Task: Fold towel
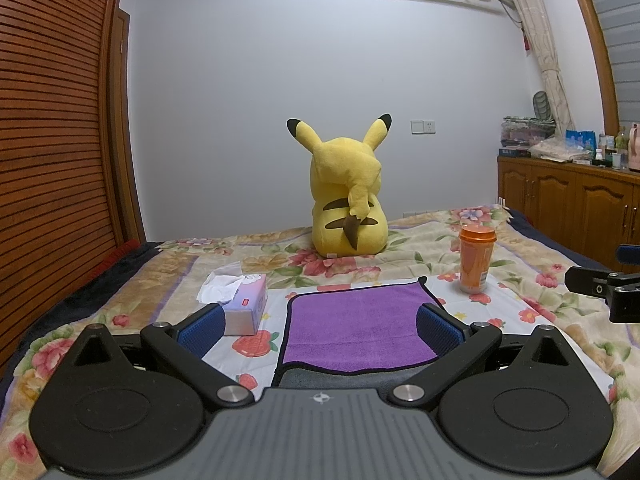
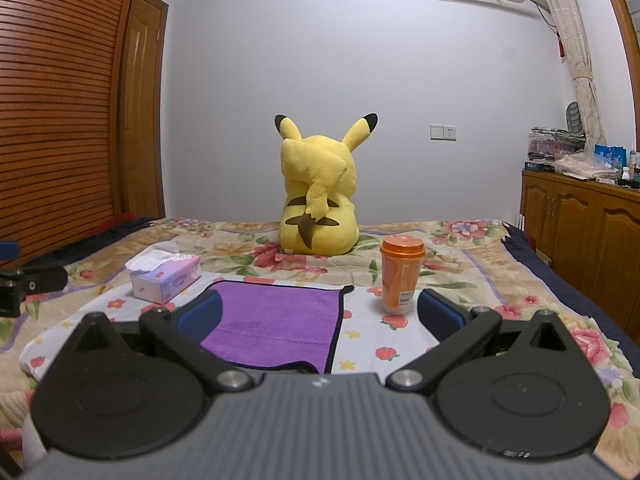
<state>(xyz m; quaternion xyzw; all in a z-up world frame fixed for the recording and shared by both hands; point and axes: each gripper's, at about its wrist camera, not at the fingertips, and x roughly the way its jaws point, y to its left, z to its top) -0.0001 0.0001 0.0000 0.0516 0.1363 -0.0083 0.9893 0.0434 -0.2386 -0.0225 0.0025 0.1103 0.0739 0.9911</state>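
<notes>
A purple towel (image 1: 356,326) with a dark border lies flat on the floral bedspread (image 1: 152,292), folded over a grey underside at its near edge. It also shows in the right wrist view (image 2: 276,324). My left gripper (image 1: 320,330) is open, its blue-padded fingers spread to either side of the towel's near part, above it. My right gripper (image 2: 320,316) is open and empty, over the towel's right edge and the bedspread (image 2: 500,272). The right gripper's body shows at the right edge of the left wrist view (image 1: 608,292).
A tissue box (image 1: 244,304) lies left of the towel; it also shows in the right wrist view (image 2: 168,280). An orange lidded cup (image 1: 476,258) stands to the towel's right, also in the right wrist view (image 2: 400,276). A yellow plush toy (image 1: 348,196) sits further back. A wooden cabinet (image 1: 568,196) stands at the right.
</notes>
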